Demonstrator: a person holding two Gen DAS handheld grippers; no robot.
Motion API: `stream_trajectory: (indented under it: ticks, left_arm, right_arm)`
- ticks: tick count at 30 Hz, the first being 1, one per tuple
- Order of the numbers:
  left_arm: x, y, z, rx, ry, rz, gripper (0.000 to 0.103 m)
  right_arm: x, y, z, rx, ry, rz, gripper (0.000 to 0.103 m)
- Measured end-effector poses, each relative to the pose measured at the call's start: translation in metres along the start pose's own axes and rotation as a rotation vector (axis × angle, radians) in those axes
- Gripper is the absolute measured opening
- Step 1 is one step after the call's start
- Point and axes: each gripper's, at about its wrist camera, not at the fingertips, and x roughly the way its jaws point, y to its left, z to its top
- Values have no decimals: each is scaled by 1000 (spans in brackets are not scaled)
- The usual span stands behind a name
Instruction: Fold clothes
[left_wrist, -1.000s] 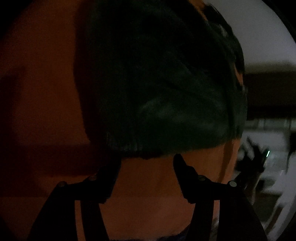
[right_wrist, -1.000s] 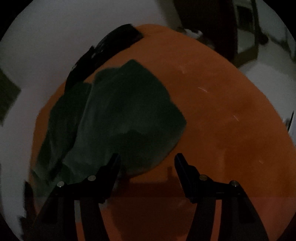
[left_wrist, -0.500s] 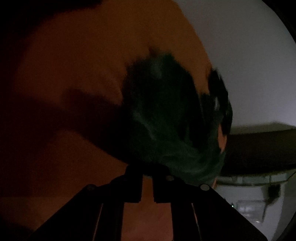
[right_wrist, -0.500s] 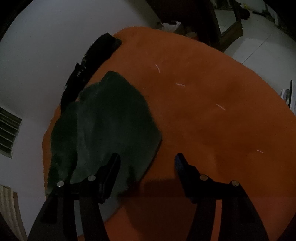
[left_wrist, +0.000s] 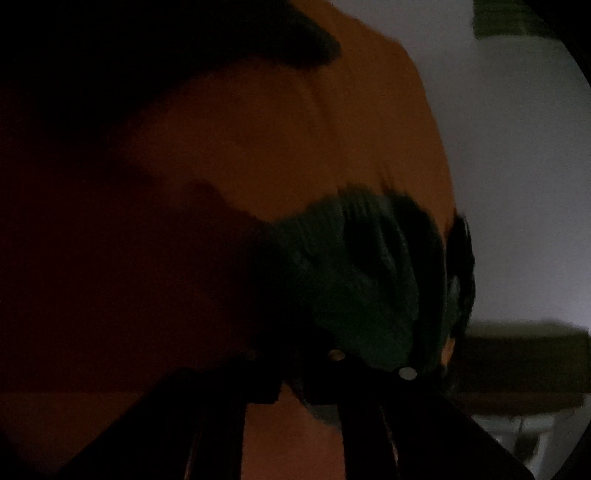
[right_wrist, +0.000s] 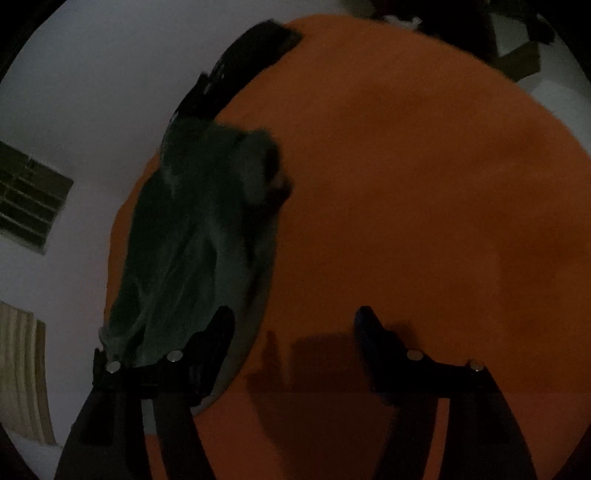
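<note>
Garment bunched in the left gripper

Green garment (right_wrist: 199, 236) lies along the left edge of the orange cover (right_wrist: 406, 184), one end gathered up. Left gripper (left_wrist: 291, 384) has its jaws nearly together, pinching the cloth (left_wrist: 354, 288). Right gripper (right_wrist: 295, 325) hangs above the cover with jaws wide apart, holding nothing. Something black (right_wrist: 240, 66) lies at the far edge.

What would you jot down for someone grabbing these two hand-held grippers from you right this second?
Left gripper: shut on the dark green garment, pinching its near edge.
Right gripper: open, holding nothing, hovering over the orange surface.
Green garment lies bunched along that surface's left side; a black item sits at the far edge.
Done: edge gripped. Left: carry the fold over, flatten. Lighting is dim, so check your grip.
</note>
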Motion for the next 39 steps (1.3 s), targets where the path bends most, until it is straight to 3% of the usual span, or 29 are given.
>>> stream_trajectory:
  ticks: [3,5,7,8,10,11,12,13,14,16,18,20,23,25,29,30,33,36,37,39]
  left_arm:
    - [20,-7,-16,22,23,-2,44]
    - [28,-5,-18,14,12,27,44]
    - [34,-1,-14,-10,1,46,36]
    - [33,0,-14,-12,-10,61,7]
    - [31,-1,-14,-15,-39,88,5]
    - [26,-7,-14,-9,-74,89,5]
    - [20,-13,-12,-1,-107,87,5]
    - [9,-20,-9,9,-131,74,4]
    - [-2,-28,-6,20,-153,59,4]
    - [-28,-45,2,42,-181,9,4]
    - [-50,-65,9,66,-192,-36,4]
    - [-73,-82,13,96,-196,-72,4]
    - [-82,-86,14,143,-193,-20,4]
    - [-71,-73,15,128,-169,22,5]
    - [-50,-45,15,91,-117,100,5]
    - [-44,-31,16,58,-94,103,5]
    - [-28,2,17,-19,-46,110,5]
    - [-13,3,17,-26,-43,115,5]
    - [-11,1,17,-16,-45,121,5]
    - [-9,-3,18,12,-51,135,5]
  right_arm:
    - [16,21,1,-84,12,26,68]
    - [23,32,13,-151,-21,-3,68]
    - [31,41,28,-198,-58,-28,69]
    - [35,45,36,-221,-76,-40,69]
    - [52,47,52,-159,-19,42,64]
    - [62,50,57,-150,17,84,28]
    - [63,57,61,-169,5,22,7]
    - [64,64,66,-187,-8,-40,7]
    - [50,67,67,-162,-72,-49,7]
    - [2,72,61,-76,-198,10,7]
    - [-54,86,47,-75,-306,-26,7]
    - [-114,107,27,-151,-395,-60,7]
    - [-172,132,2,-273,-447,-123,9]
    - [-173,135,-20,-318,-324,-141,10]
    - [-118,96,-64,-231,-26,-190,17]
    - [-115,76,-68,-184,14,-169,22]
    - [-105,16,-79,-40,135,-106,22]
    - [-94,-44,-90,104,255,-42,31]
    - [-109,-55,-87,118,210,-51,35]
    - [-144,-80,-82,144,87,-65,57]
